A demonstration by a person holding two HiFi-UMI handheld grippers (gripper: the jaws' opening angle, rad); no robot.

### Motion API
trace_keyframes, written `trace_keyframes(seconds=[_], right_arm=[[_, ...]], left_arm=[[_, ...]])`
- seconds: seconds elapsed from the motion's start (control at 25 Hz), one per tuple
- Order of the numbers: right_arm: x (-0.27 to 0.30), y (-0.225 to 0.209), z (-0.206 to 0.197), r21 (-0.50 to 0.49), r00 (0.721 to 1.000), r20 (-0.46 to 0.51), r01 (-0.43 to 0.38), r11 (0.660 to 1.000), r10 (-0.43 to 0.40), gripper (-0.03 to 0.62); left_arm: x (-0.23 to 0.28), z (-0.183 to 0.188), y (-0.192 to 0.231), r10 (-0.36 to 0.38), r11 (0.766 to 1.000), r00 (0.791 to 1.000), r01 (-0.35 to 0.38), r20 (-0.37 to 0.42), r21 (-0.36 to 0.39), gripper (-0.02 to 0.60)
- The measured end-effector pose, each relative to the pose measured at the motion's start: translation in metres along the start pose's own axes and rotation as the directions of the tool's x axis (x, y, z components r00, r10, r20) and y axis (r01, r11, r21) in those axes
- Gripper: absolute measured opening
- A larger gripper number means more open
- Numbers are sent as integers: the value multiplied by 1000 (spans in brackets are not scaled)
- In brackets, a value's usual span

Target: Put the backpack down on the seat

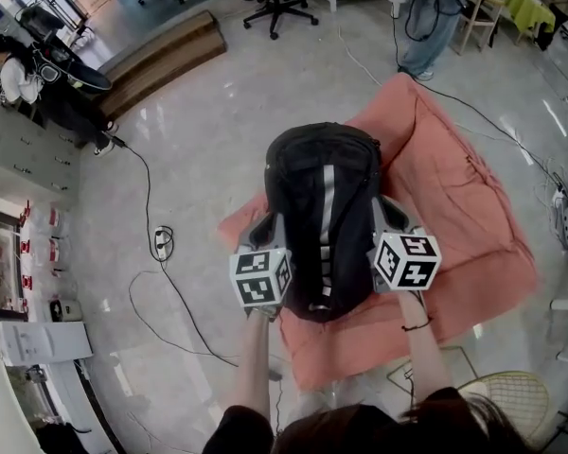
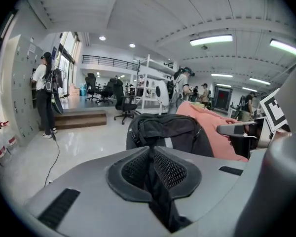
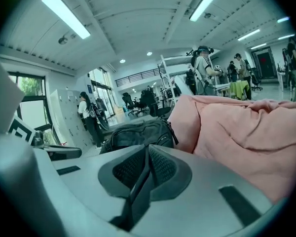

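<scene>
Left gripper [image 2: 149, 153], right gripper [image 3: 147, 151] each pinching strap [image 2: 161, 206], backpack [image 1: 322, 206] over seat [image 1: 464, 216]

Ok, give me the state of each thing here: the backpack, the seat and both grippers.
backpack: held at both sides over the seat.
seat: rumpled, partly under the backpack.
left gripper: shut on backpack fabric.
right gripper: shut on backpack fabric.

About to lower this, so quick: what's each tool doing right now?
Left tool: closed, gripping the backpack.
Right tool: closed, gripping the backpack too.
</scene>
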State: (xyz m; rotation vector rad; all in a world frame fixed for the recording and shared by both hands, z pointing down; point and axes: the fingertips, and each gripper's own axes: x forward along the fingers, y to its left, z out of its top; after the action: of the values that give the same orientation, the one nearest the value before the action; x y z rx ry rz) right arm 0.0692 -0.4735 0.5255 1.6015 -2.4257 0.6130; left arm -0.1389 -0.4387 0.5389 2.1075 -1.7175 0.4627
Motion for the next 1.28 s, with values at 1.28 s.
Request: trace_keyframes(seconds=[1.28], right_arm=[[-224,117,93,-215,921,242,-255,943,304,13]], left_arm=[[-269,57,-42,-38,996,947,9,320,89,14]])
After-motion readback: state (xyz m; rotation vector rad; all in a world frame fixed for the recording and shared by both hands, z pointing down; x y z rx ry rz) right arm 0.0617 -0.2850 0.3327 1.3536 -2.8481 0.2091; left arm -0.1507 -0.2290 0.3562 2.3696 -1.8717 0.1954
